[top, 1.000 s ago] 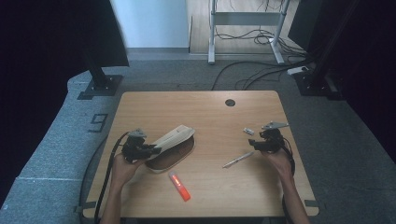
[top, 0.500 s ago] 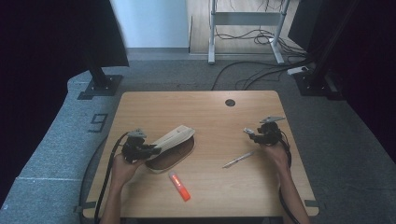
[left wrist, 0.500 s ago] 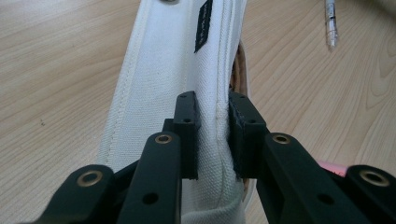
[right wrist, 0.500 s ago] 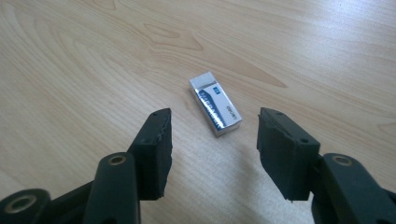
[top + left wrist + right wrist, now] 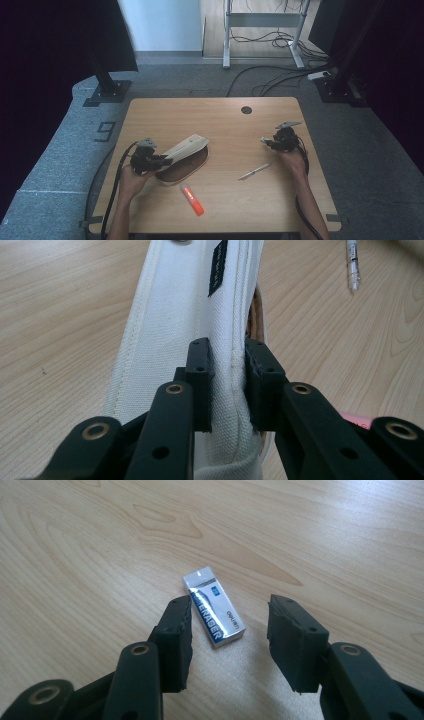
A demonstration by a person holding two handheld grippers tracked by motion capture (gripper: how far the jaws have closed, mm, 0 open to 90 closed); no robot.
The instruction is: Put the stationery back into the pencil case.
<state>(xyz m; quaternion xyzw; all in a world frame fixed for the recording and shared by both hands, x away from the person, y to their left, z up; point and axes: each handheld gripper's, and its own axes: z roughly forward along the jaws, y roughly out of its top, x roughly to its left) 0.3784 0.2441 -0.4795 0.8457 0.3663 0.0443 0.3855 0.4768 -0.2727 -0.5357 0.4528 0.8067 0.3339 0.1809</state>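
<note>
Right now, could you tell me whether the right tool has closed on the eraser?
No, the right tool is open, its jaws standing apart around the eraser lying on the table.

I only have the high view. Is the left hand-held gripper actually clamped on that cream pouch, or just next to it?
Observer: Clamped. The left hand-held gripper has both jaws pinching the stitched edge of the cream canvas pouch.
Operator: What's the small thing under the right one?
Observer: A white rectangular eraser in a blue-printed sleeve, lying flat on the wooden table.
Operator: Has it been grabbed?
Observer: No. The right hand-held gripper is open, with the eraser ahead between the jaw tips.
</note>
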